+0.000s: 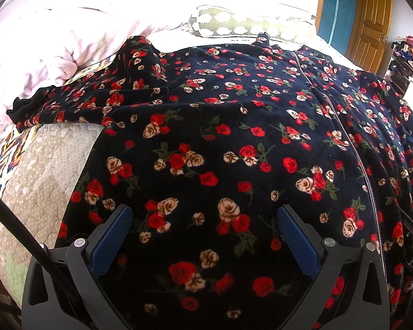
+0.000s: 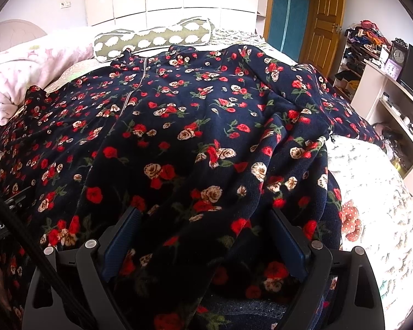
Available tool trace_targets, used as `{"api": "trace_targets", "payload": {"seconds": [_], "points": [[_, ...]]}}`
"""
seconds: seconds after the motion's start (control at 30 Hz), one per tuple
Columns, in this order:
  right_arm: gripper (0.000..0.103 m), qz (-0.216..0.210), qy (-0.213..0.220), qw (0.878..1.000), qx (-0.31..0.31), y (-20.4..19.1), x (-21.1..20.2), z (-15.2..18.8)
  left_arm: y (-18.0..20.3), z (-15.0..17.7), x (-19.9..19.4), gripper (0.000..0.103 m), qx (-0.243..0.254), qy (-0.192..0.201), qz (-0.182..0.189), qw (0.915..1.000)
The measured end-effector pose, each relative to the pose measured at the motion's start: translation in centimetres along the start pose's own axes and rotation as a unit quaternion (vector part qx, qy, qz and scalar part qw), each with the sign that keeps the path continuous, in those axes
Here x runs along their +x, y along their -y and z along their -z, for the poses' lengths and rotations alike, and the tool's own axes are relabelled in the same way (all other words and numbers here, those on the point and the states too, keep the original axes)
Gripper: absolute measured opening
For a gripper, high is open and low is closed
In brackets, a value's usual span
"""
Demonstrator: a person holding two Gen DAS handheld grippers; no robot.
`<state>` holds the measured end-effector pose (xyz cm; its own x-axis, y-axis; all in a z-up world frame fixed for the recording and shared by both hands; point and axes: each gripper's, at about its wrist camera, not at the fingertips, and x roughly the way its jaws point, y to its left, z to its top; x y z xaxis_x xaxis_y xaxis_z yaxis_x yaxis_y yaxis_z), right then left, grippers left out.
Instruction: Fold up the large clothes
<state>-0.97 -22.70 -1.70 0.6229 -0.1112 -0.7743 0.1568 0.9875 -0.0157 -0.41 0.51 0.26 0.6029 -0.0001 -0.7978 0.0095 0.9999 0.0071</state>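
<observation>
Bed (image 1: 41, 181) with a quilted cover fills both views; everything below is placed against it. Robe (image 1: 234, 126), dark navy fleece with red and cream roses, lies spread front-up across most of the bed, collar toward the far end, hem at the near edge under both cameras. Zipper (image 1: 352, 143) runs down the robe's middle, closed as far as it shows. One sleeve (image 1: 68, 104) stretches out flat toward the bed's left side, cuff near the pink duvet (image 1: 41, 52) bunched at the bed's far left. Other sleeve (image 2: 341, 104) lies toward the bed's right side, with the robe's right edge rumpled in folds beside it. Green bolster (image 2: 154, 37) with white blobs sits at the far end of the bed, just past the collar. Wooden door (image 2: 326, 19) and cluttered shelves (image 2: 371, 63) stand beyond the bed's right side, well apart. Left gripper (image 1: 203, 228) hovers over the near hem, jaws spread wide, nothing between them. Right gripper (image 2: 203, 233) likewise wide apart over the near hem, fabric mounded between the blue pads (image 2: 122, 244) but not pinched; touching or not, can't tell.
</observation>
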Motion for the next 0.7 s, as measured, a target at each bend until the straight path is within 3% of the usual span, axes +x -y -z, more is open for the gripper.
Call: {"api": "trace_targets", "payload": {"seconds": [0.7], "points": [[0.095, 0.001, 0.009, 1.0, 0.002, -0.01, -0.5, 0.53, 0.29, 0.21, -0.01, 0.103, 0.005, 0.004, -0.008, 0.9999]]}}
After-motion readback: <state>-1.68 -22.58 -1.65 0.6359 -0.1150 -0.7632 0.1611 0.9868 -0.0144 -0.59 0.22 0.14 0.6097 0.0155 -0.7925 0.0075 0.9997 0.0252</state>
